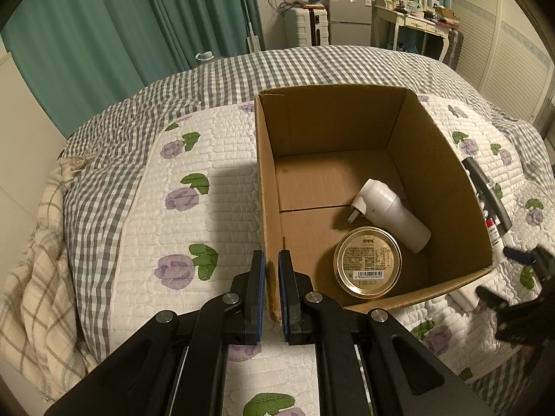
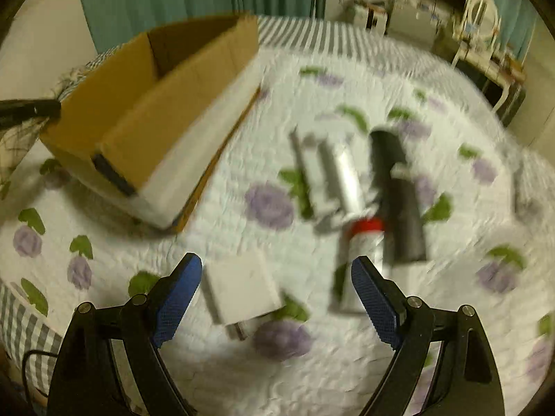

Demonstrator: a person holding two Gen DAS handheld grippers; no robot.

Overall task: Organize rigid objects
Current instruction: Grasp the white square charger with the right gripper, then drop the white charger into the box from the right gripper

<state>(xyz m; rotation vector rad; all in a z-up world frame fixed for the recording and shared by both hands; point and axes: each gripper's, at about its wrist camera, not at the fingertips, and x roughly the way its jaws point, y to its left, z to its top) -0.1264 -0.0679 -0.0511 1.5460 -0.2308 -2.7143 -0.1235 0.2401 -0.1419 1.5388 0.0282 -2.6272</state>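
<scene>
Left tool (image 1: 271,291) pinches box (image 1: 267,208) wall; right tool (image 2: 277,298) tilts downward, wide.

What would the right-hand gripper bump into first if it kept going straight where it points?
Probably the white plug adapter lying on the flowered quilt, between the open right gripper fingers. The picture is blurred, so depth is uncertain.

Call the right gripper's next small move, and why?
Probably ease down over the white charger and close. The right gripper is open with the charger nearest its jaws, not yet touched, while the left gripper is clamped on the box wall, steadying it.
</scene>
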